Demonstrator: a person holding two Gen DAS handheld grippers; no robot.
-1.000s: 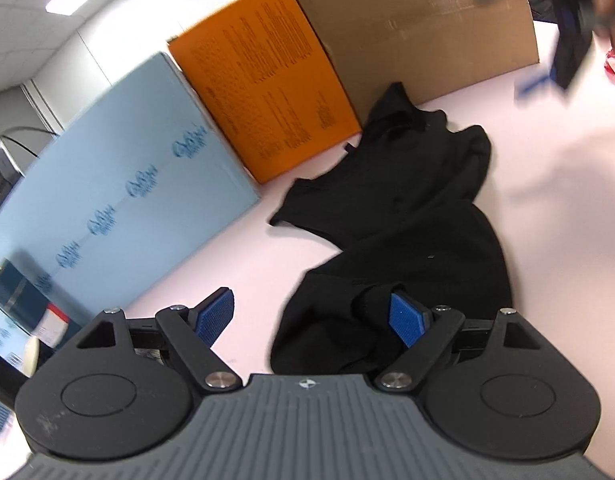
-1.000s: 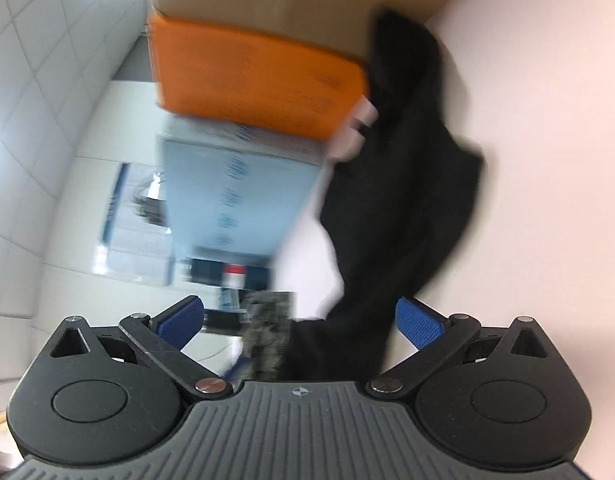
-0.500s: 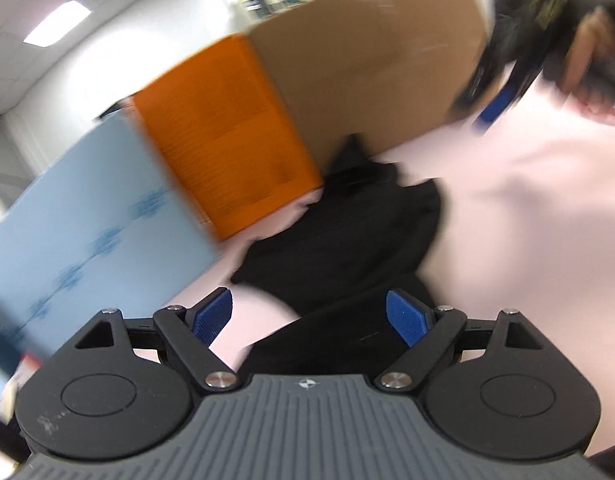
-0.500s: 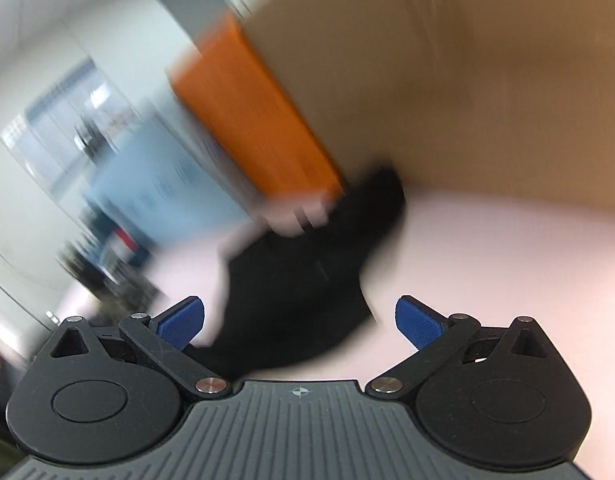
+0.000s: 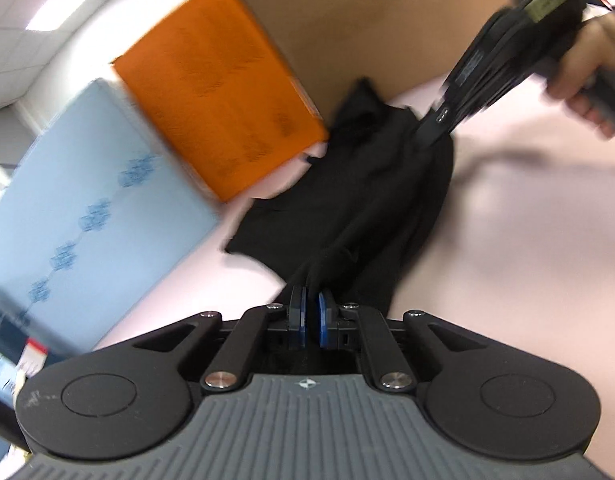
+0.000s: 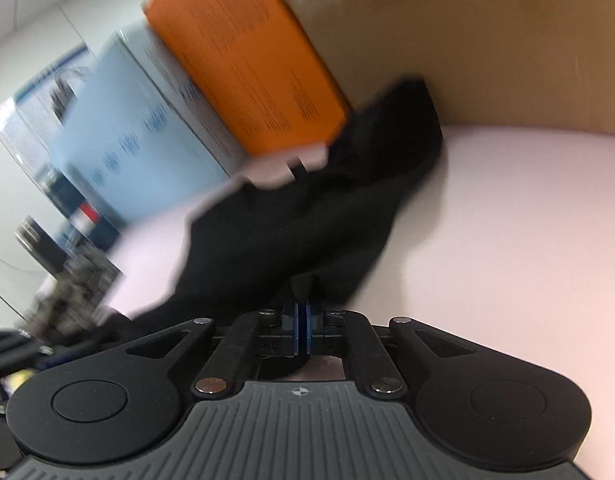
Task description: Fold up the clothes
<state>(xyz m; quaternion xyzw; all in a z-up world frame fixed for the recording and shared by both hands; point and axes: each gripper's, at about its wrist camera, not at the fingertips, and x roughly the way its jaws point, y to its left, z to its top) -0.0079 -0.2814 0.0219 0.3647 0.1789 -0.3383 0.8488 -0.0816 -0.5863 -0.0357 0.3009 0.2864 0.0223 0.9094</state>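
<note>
Both jaws just closed: left gripper point(image 5: 311, 308) & right gripper point(image 6: 301, 312) pinching black garment point(image 5: 363, 200). Lift evenly, keep fabric taut.

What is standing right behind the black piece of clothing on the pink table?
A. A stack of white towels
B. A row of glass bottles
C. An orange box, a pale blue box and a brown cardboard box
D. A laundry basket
C: behind the black garment stand an orange box, a pale blue box and a brown cardboard box.
</note>
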